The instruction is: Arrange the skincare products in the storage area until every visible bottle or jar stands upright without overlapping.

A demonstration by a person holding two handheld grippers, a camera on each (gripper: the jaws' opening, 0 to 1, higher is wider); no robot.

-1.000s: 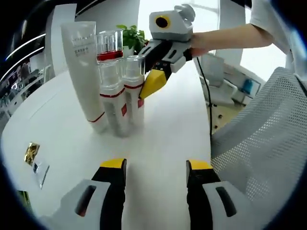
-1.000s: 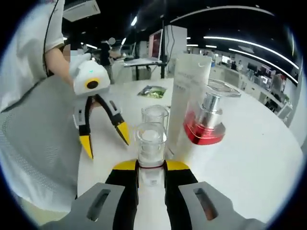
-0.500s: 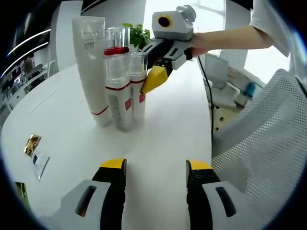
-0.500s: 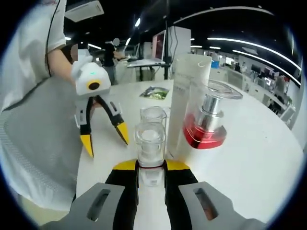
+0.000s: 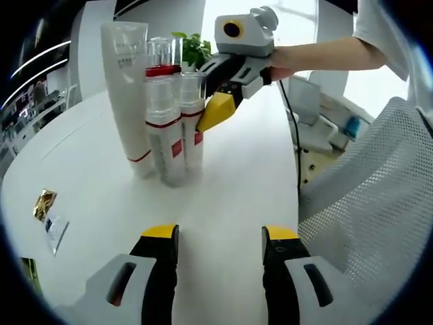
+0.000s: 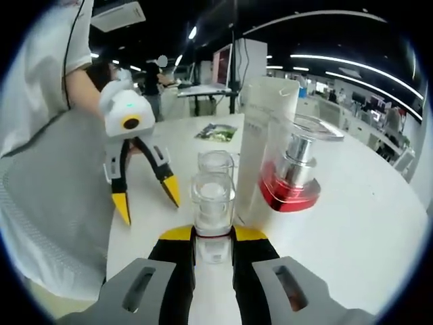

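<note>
Your right gripper (image 6: 213,237) is closed around a clear-capped pump bottle (image 6: 213,206); its yellow-tipped jaws press on the bottle just under the transparent cap. In the left gripper view you see this same gripper (image 5: 220,108) coming in from the right, with your hand (image 5: 287,62) behind it, and its yellow tip lies against the neck of the bottle (image 5: 191,118), which stands upright on the white table (image 5: 230,183).

All four skincare products stand upright in one tight group. Just beside the held bottle is a second pump bottle (image 5: 164,132) with the same clear cap, red band and red label; the two look to be touching. Behind them stands a tall white tube (image 5: 128,95), cap down, with a thin red line near its base. A clear bottle with red base (image 5: 162,57) rises behind the two pump bottles; in the right gripper view it is at the right of the tube (image 6: 267,135), and you see the silver pump inside it (image 6: 294,172).

Your left gripper (image 5: 220,237) holds nothing. Its jaws are wide apart and hover over bare table, well apart from the group. In the right gripper view it (image 6: 145,200) hangs open at the left of the bottles.

A small gold sachet (image 5: 44,203) lies on the table at the far left, and a green plant (image 5: 189,51) is behind the products.
</note>
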